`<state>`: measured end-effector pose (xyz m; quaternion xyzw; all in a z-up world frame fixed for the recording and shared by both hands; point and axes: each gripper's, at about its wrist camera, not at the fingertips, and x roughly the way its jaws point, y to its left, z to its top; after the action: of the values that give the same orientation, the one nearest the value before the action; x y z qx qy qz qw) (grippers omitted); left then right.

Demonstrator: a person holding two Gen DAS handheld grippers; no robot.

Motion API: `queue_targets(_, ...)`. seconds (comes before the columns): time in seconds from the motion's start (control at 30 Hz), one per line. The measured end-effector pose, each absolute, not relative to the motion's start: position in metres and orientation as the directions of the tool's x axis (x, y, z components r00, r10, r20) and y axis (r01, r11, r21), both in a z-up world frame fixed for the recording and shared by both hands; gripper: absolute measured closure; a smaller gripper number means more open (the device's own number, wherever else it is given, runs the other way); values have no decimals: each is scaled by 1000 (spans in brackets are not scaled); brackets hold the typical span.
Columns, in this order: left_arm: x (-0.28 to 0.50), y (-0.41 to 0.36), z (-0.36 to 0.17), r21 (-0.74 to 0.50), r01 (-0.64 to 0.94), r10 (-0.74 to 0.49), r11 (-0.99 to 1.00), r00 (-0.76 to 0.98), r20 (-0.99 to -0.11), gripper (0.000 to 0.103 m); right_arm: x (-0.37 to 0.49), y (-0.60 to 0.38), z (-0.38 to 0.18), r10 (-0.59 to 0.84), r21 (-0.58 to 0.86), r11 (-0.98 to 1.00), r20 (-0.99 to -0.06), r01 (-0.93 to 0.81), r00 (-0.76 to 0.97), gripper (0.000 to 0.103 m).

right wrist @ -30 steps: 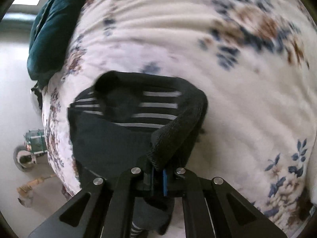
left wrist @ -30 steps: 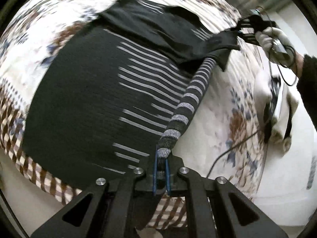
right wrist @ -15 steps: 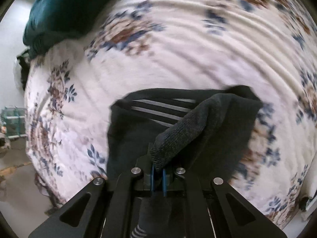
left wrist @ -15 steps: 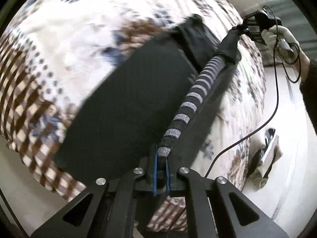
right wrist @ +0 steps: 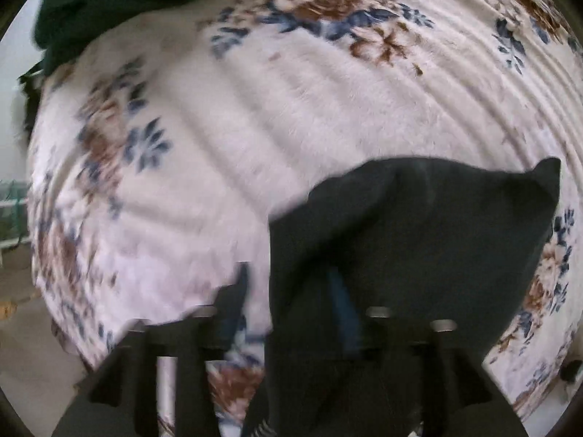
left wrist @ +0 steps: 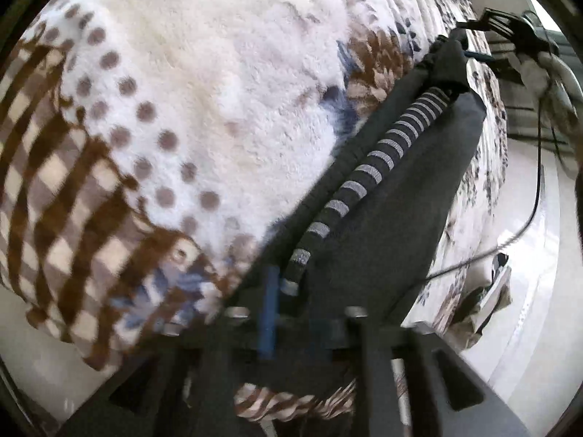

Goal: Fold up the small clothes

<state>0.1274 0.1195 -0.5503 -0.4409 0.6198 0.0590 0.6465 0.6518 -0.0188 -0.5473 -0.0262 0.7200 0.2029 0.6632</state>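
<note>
A: Where is the garment [left wrist: 393, 225] lying?

B: It is lying on the bed [left wrist: 226, 83], stretched in a long dark strip across the flowery blanket, near the bed's edge. In the left wrist view a rolled edge with grey stripes [left wrist: 368, 171] is running along the top of it, from the left gripper [left wrist: 295, 309] up toward the right gripper [left wrist: 510, 32] at the far end.

A: What are the left fingers doing?

B: They are opening. A blue pad [left wrist: 269, 313] is standing just left of the striped end, with a gap showing on that side; the other pad is blurred, so I cannot tell whether the cloth is touching it.

A: And the right ones?

B: The right gripper [right wrist: 291, 313], in its own view, is opening too. Dark cloth [right wrist: 419, 240] is draping between and over its fingers, hiding most of one blue pad [right wrist: 340, 313], while the other finger [right wrist: 233, 291] is standing apart over bare blanket. It is too blurred to see whether anything is pinched. A dark green heap [right wrist: 109, 3] is sitting at the far corner of the bed.
</note>
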Motion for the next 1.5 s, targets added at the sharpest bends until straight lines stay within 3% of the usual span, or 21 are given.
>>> queue_targets(0.07, 123, 122, -548, -495, -615, -470, 614, 219, -855, 46, 624, -39, -536, 262, 286, 900, -958, -328, -115, 44)
queue_targets(0.23, 122, 107, -560, -458, -590, -470, 665, 145, -870, 46, 507, -128, -540, 227, 267, 907, -961, -326, -158, 40)
queue_targets(0.33, 124, 91, -560, -403, -566, -419, 719, 110, -901, 50, 413, -182, -565, 170, 247, 929, -946, -275, -276, 40)
queue_targets(0.4, 123, 84, -557, -367, -556, -385, 746, 90, -918, 87, 349, -211, -592, 177, 278, 938, -897, -205, -405, 40)
queue_targets(0.43, 122, 82, -557, -342, -558, -366, 756, 74, -928, 93, 322, -223, -605, 186, 286, 944, -873, -164, -452, 40)
queue_targets(0.57, 119, 80, -547, -334, -564, -349, 755, 85, -933, 96, 238, -253, -655, 221, 281, 959, -803, -25, -554, 41)
queue_targets(0.6, 120, 79, -543, -327, -557, -340, 764, 83, -937, 97, 229, -255, -660, 240, 294, 956, -800, -12, -550, 44)
queue_targets(0.63, 121, 77, -539, -321, -552, -333, 770, 83, -939, 97, 220, -256, -661, 260, 308, 951, -806, -2, -532, 64)
queue_targets(0.67, 118, 78, -535, -323, -548, -333, 772, 85, -939, 97, 214, -257, -659, 273, 320, 948, -813, -2, -513, 97)
queue_targets(0.83, 108, 76, -547, -273, -525, -298, 806, 38, -954, 97, 190, -265, -661, 216, 283, 957, -837, -60, -503, 101)
queue_targets(0.93, 103, 80, -558, -271, -549, -333, 791, -14, -943, 96, 203, -269, -653, 252, 324, 944, -822, -56, -510, 100)
queue_targets(1.0, 111, 82, -543, -256, -536, -320, 804, -27, -947, 89, 223, -276, -634, 263, 330, 941, -846, -69, -464, 89)
queue_targets(1.03, 121, 82, -532, -258, -520, -316, 814, -24, -948, 83, 239, -277, -621, 284, 344, 937, -857, -67, -429, 74)
queue_targets(1.07, 137, 82, -520, -282, -501, -328, 818, -3, -945, 65, 253, -280, -610, 308, 357, 932, -863, -54, -400, 52)
queue_targets(1.1, 151, 82, -510, -309, -484, -339, 819, 26, -940, 52, 275, -285, -598, 344, 374, 927, -871, -19, -352, 44)
queue_targets(1.17, 207, 82, -485, -391, -424, -370, 817, 136, -919, 45, 309, -293, -586, 379, 384, 922, -880, 41, -287, 41)
queue_targets(1.3, 332, 79, -480, -483, -299, -411, 823, 274, -869, 45, 382, -297, -578, 392, 377, 919, -907, 117, -158, 41)
queue_targets(1.43, 450, 74, -533, -521, -244, -468, 818, 245, -849, 45, 457, -307, -568, 359, 357, 917, -933, 178, 20, 41)
queue_targets(1.47, 466, 74, -544, -534, -257, -484, 805, 235, -843, 49, 469, -309, -565, 340, 344, 921, -939, 185, 53, 41)
queue_targets(1.5, 477, 76, -548, -557, -257, -503, 790, 247, -828, 73, 486, -317, -561, 323, 332, 922, -943, 198, 79, 41)
